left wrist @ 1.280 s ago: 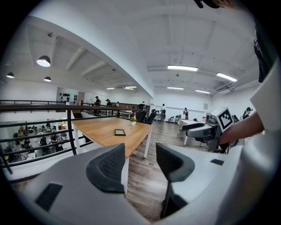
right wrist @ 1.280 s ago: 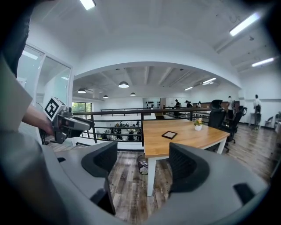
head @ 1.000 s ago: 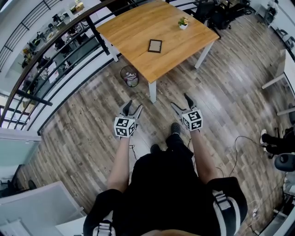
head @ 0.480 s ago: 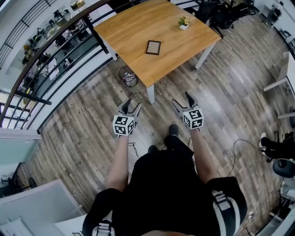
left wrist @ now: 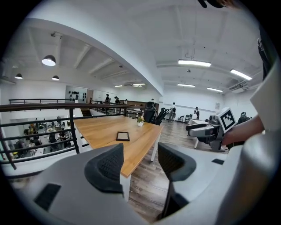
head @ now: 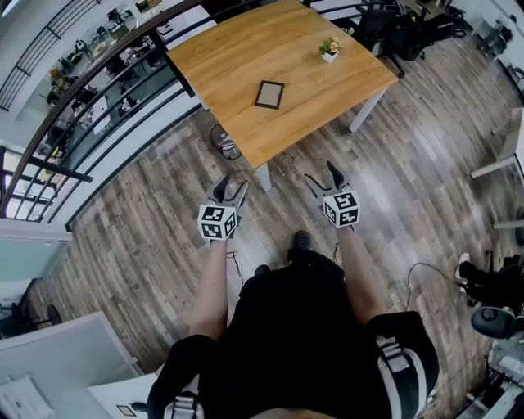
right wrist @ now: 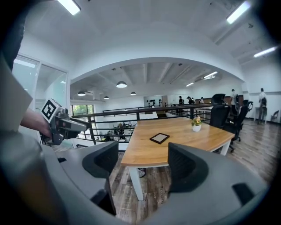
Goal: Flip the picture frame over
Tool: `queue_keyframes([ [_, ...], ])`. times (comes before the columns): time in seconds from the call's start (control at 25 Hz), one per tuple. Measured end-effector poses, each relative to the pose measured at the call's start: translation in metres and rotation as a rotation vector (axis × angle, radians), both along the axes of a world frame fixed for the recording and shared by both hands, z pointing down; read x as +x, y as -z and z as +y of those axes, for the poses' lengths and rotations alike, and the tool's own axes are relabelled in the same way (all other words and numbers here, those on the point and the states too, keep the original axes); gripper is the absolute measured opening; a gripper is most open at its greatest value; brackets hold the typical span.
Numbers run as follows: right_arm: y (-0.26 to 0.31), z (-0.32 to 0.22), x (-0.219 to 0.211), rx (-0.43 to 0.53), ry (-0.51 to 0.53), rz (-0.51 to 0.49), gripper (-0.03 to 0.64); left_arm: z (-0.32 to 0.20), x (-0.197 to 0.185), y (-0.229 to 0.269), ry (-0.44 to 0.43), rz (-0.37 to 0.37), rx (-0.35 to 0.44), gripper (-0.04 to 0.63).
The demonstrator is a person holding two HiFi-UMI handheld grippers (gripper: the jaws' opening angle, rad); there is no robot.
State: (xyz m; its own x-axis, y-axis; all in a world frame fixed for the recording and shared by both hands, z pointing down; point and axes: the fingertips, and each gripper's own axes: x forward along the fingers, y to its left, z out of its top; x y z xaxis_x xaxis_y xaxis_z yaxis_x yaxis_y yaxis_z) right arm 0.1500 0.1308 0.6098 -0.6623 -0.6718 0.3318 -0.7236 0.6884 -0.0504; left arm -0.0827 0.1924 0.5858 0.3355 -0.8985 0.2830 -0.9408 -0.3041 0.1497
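A small dark picture frame [head: 269, 95] lies flat near the middle of the wooden table [head: 221, 57]; the same picture frame [left wrist: 123, 136] shows in the left gripper view, and the picture frame [right wrist: 159, 138] in the right gripper view. My left gripper [head: 231, 186] and right gripper [head: 321, 174] hang over the floor, short of the table's near corner. Both are open and hold nothing. The left gripper [left wrist: 139, 163] and the right gripper [right wrist: 142, 160] each point toward the table.
A small potted plant [head: 330, 48] stands near the table's far right edge. A wire waste bin [head: 226, 141] sits under the table by the white leg [head: 262, 176]. A dark railing [head: 90, 98] runs along the left. Office chairs [head: 393, 24] stand beyond the table.
The table and frame have drawn slightly nearer and lower in the head view as the person steps toward them. Both grippers keep their pose, still open.
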Motion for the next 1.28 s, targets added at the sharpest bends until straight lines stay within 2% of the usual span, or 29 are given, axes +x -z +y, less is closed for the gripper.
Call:
queue_keyframes([
  [0.28, -0.004, -0.039, 0.011, -0.006, 0.062, 0.012, 0.347, -0.022, 0.012, -0.008, 0.085, 0.007, -0.027, 0.249],
  [0.76, -0.008, -0.089, 0.022, -0.006, 0.156, 0.025, 0.337, -0.052, 0.033, -0.015, 0.17, 0.0, -0.053, 0.247],
  [1.28, -0.016, -0.11, 0.017, -0.022, 0.177, 0.029, 0.331, -0.075, 0.031, -0.019, 0.187, -0.002, -0.065, 0.247],
])
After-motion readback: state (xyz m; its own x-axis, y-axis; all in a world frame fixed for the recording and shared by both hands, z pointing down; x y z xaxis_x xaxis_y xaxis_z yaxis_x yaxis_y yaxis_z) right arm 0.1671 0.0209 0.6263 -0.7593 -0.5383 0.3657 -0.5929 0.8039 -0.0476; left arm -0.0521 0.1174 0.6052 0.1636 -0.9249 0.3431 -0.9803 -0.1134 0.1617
